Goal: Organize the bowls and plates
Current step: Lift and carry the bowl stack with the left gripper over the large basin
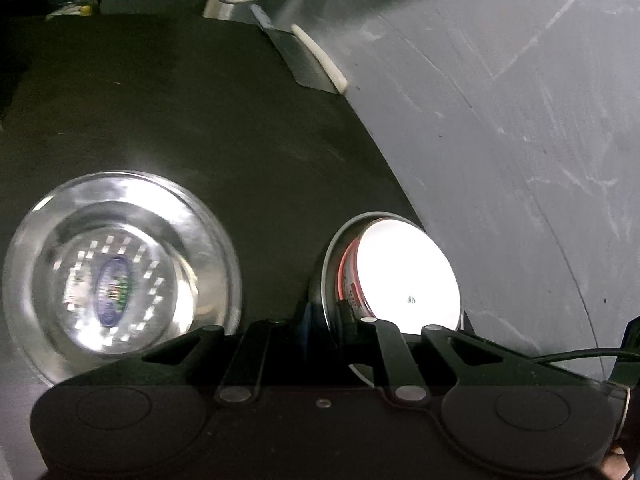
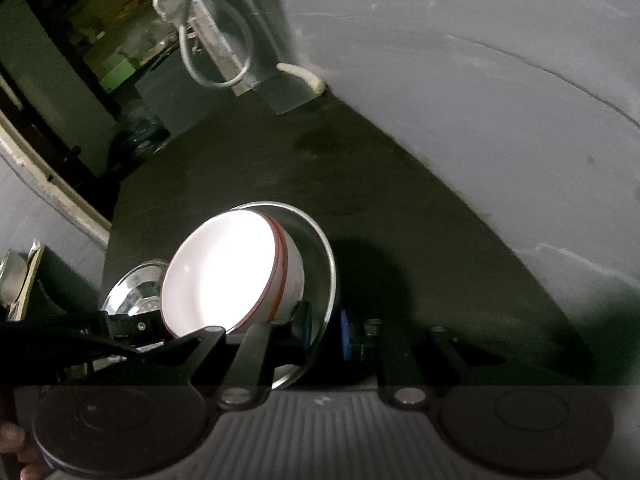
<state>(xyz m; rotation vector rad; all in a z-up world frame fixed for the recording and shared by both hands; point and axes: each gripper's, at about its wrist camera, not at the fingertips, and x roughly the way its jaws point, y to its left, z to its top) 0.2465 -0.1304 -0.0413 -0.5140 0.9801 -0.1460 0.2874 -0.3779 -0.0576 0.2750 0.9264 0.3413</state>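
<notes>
A white bowl (image 1: 404, 276) with a red rim band lies tilted inside a shallow steel plate (image 1: 332, 248), raised on edge above the dark counter (image 1: 200, 100). My left gripper (image 1: 327, 318) is shut on the plate's rim at its near left side. In the right wrist view the same white bowl (image 2: 220, 272) leans out of the steel plate (image 2: 320, 248), and my right gripper (image 2: 325, 332) is shut on the plate's near right rim. The left gripper (image 2: 132, 330) shows at the bowl's lower left. A second steel bowl (image 1: 120, 272) with a sticker inside rests on the counter, also seen behind the white bowl (image 2: 134, 284).
A grey scratched wall (image 1: 520, 120) borders the counter on the right. A white cable loop (image 2: 216, 60) and a short white tube (image 2: 304, 74) sit at the far corner. A dark doorway with clutter (image 2: 100, 60) opens at the far left.
</notes>
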